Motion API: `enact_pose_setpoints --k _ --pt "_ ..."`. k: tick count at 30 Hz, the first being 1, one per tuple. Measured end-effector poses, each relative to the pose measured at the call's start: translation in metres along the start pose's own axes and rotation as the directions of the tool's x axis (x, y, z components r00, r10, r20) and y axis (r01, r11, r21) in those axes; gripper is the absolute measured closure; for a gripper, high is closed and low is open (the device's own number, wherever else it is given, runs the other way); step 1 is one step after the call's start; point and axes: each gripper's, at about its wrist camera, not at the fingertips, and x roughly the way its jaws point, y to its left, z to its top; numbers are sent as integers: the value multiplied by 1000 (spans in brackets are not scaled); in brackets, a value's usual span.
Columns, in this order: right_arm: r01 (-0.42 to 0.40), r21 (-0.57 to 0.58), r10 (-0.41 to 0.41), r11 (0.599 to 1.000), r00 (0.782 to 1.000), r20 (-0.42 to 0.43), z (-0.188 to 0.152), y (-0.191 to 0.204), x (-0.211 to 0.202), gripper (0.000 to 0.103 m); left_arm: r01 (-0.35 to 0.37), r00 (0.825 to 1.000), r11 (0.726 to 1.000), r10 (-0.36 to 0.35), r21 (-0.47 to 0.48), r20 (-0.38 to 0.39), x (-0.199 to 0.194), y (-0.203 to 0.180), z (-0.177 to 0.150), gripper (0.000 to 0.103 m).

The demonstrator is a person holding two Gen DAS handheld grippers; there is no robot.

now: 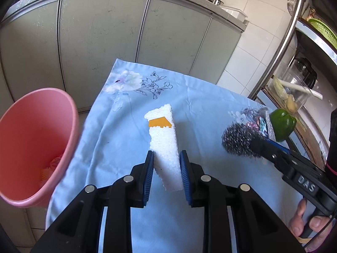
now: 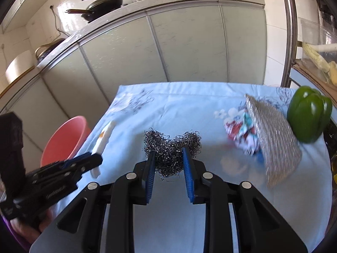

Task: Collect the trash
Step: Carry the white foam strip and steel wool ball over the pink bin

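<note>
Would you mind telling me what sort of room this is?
Most likely a home kitchen: pans sit on a counter above cabinet doors, with tiled walls behind.

Table cloth (image 1: pixel 189 109) covers the table, cabinet doors (image 1: pixel 101 42) behind it. Bucket (image 1: pixel 33 147) off the cloth's left edge, something small lying in its bottom. Foam piece (image 1: pixel 166 147) mid-cloth, its near end between the left gripper (image 1: pixel 166 162) pads. Right of it the steel-wool ball (image 2: pixel 171 154), pinched in the right gripper (image 2: pixel 169 162). Further right a crumpled wrapper (image 2: pixel 242 135), a foil pack (image 2: pixel 276 139) just beside it on its right, then the pepper (image 2: pixel 309 116) at the cloth's right edge. Pans (image 2: pixel 105 4) on the counter above the cabinets. Shelf rack (image 1: pixel 294 88) right of the table.
</note>
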Motion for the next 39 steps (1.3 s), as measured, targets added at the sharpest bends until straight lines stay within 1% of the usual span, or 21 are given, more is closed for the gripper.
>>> enact_pose_setpoints --k 5,8,12,19,21,30,34,39 --pt "-21 -8 21 1000 1000 -17 -21 11 -17 77 -12 1000 1000 12 3 0 -17 9 -14 79" --pt "-16 -32 15 999 1000 -23 -32 18 -24 77 -16 1000 1000 16 0 1 -26 14 -22 79" --pt "-17 -35 16 999 1000 -23 -42 24 -32 77 -12 1000 1000 12 3 6 -38 19 -29 79" --pt "-18 -37 17 999 999 -47 -56 33 -33 77 -2 1000 1000 1 27 24 -55 19 -41 79" --pt "-22 -46 20 999 998 -51 -59 38 -34 77 -9 999 1000 8 30 40 -60 20 -44 79" --pt "-49 -105 45 993 998 -34 -54 66 -35 77 -47 993 999 47 -9 107 -83 42 -46 79" --pt "-80 -139 77 987 997 -26 -46 83 -34 77 -67 989 997 70 -28 129 -91 56 -45 79" --pt "-123 -186 121 975 992 -22 -35 108 -30 77 -95 985 993 103 -64 137 -97 77 -45 78"
